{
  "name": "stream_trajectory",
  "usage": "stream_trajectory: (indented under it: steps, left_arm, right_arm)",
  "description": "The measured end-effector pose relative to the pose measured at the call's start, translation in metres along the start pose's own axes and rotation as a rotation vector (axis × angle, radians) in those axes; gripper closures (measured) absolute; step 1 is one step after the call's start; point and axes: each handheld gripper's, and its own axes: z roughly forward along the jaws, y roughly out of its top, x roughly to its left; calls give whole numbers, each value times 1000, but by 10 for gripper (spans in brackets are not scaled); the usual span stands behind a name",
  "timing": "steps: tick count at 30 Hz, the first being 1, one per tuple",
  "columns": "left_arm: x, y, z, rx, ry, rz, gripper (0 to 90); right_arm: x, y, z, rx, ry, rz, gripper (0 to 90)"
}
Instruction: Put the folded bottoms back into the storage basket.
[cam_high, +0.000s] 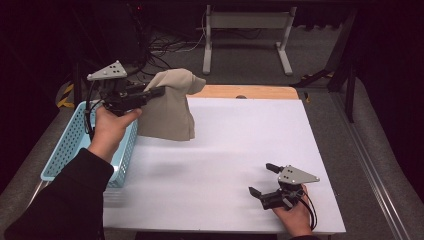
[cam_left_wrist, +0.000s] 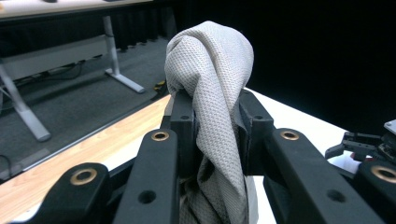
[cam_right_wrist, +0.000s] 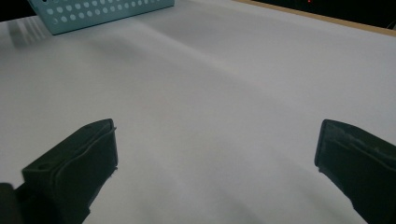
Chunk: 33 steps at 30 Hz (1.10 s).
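With left claw (cam_left_wrist: 217, 121) pinching the cloth (cam_high: 172, 102), held up off the table (cam_high: 240, 150) beside the basket (cam_high: 70, 145), and right claw (cam_high: 262, 180) spread & idle, carry step underway; next prob. swing over basket & let go.

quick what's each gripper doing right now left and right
Left gripper: closed on the beige cloth, holding it up beside the blue basket.
Right gripper: open, holding nothing, low over the white table.

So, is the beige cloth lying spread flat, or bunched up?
Bunched: the beige cloth hangs in folds, pinched between the left gripper fingers.
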Motion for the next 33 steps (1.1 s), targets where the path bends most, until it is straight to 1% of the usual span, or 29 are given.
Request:
stream_trajectory:
  steps: [2,3,7,8,9,17,20,25,27,33]
  left_arm:
    - [2,0,-6,-3,11,0,725]
    - [2,0,-6,-3,11,0,725]
    - [9,0,-19,-9,29,-5,725]
    - [9,0,-19,-9,29,-5,725]
    - [11,0,-24,-12,38,-6,725]
    - [20,-2,-41,-15,78,-14,725]
    - [22,-3,-47,-18,90,-20,725]
    - [22,-5,-55,-4,111,-10,725]
    - [23,-6,-60,-2,112,-3,725]
    - [26,-8,-73,-10,121,-9,725]
  right_arm:
    - [0,0,0,0,0,0,0]
    - [0,0,0,0,0,0,0]
    - [0,0,0,0,-3,-1,0]
    - [0,0,0,0,-3,0,0]
    - [0,0,0,0,-3,0,0]
    - [0,0,0,1,-5,1,0]
    - [0,0,0,3,-6,-1,0]
    - [0,0,0,3,-6,0,1]
    - [0,0,0,3,-6,0,0]
    - [0,0,0,3,-8,-2,0]
